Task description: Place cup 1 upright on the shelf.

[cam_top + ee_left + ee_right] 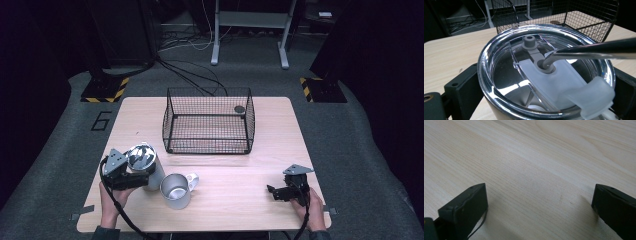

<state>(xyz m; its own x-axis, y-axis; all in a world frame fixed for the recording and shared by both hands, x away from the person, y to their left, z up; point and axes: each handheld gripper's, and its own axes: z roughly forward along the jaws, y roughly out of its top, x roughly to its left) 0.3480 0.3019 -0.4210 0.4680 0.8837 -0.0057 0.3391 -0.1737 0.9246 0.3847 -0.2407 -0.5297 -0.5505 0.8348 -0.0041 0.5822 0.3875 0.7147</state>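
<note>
- Here, a pale wooden tabletop (pixel 240 180) seen from above, with a person's two hands entering from the bottom edge, each holding a black claw.
- The left claw (pixel 137 176) is clamped around a steel tumbler (pixel 146 165) standing upright near the front left of the tabletop.
- In the left gripper view, the tumbler's clear lid (pixel 544 75) is on, a bent metal straw (pixel 589 51) goes through its grey seal, and a black jaw sits against the wall on each side.
- An open steel mug (pixel 176 191) with a handle stands just beside the tumbler, to its right; whether they touch cannot be told.
- A black wire basket (pixel 209 121) stands at the middle back, holding a small dark round thing (pixel 239 109) in its far right corner.
- The right claw (pixel 276 192) rests near the front right, well apart from the cups, its jaws spread wide over bare wood and holding nothing.
- Judged from this, the tumbler is about to be lifted. Keep it upright, lift straight up to clear the mug, and mind the straw near the basket wall.
- A dark "6" (pixel 102 120) is marked on the floor left of the tabletop; no brand shows on either cup.
</note>
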